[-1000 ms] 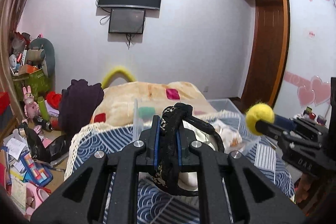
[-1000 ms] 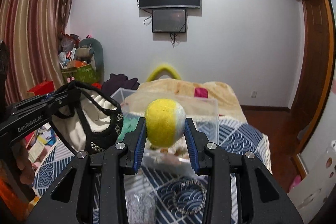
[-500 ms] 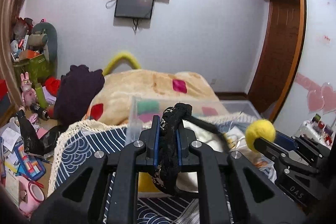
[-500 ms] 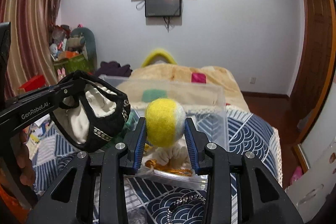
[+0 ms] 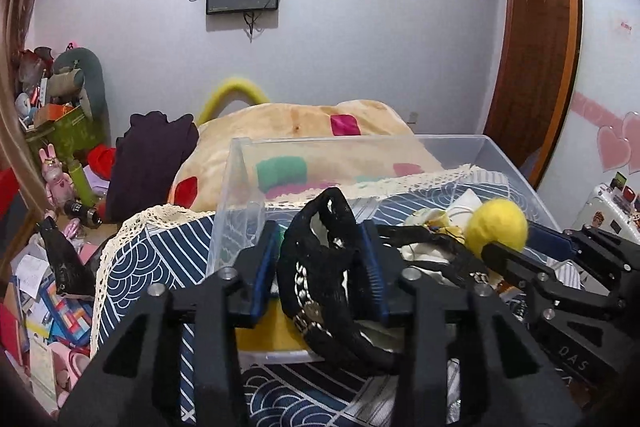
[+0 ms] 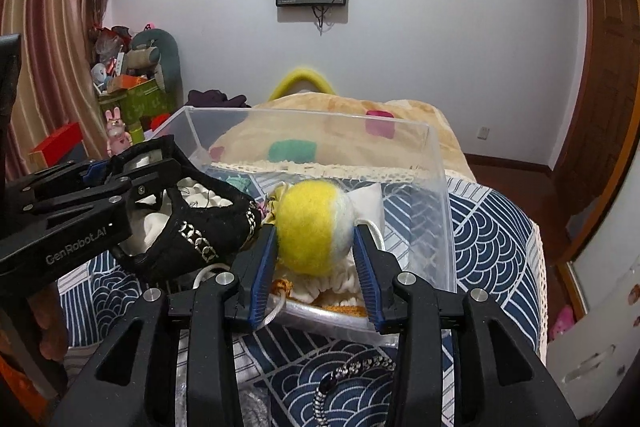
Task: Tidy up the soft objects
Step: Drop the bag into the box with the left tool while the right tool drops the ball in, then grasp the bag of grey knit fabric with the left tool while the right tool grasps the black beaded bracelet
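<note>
My left gripper [image 5: 322, 259] has opened around a black and cream fabric pouch with a chain trim [image 5: 320, 267], which still hangs between the fingers over the clear plastic bin [image 5: 240, 163]. The pouch also shows in the right wrist view [image 6: 200, 227]. My right gripper [image 6: 316, 251] is shut on a yellow and white felt ball [image 6: 314, 227], held just above the bin's [image 6: 436, 187] front part. The ball and right gripper show at the right of the left wrist view [image 5: 496, 229]. Cream and yellow soft items [image 6: 320, 283] lie inside the bin.
The bin stands on a bed with a blue wave-pattern cover [image 6: 492, 227]; a beige blanket [image 5: 304, 123] lies behind. A chain strap [image 6: 352, 371] lies on the cover in front. Cluttered toys and boxes [image 5: 60, 131] fill the left floor. A wooden door [image 5: 536, 27] is at right.
Both grippers have moved forward and down over the bin. The left jaws have spread apart from the pouch; the right stays shut on the ball.
</note>
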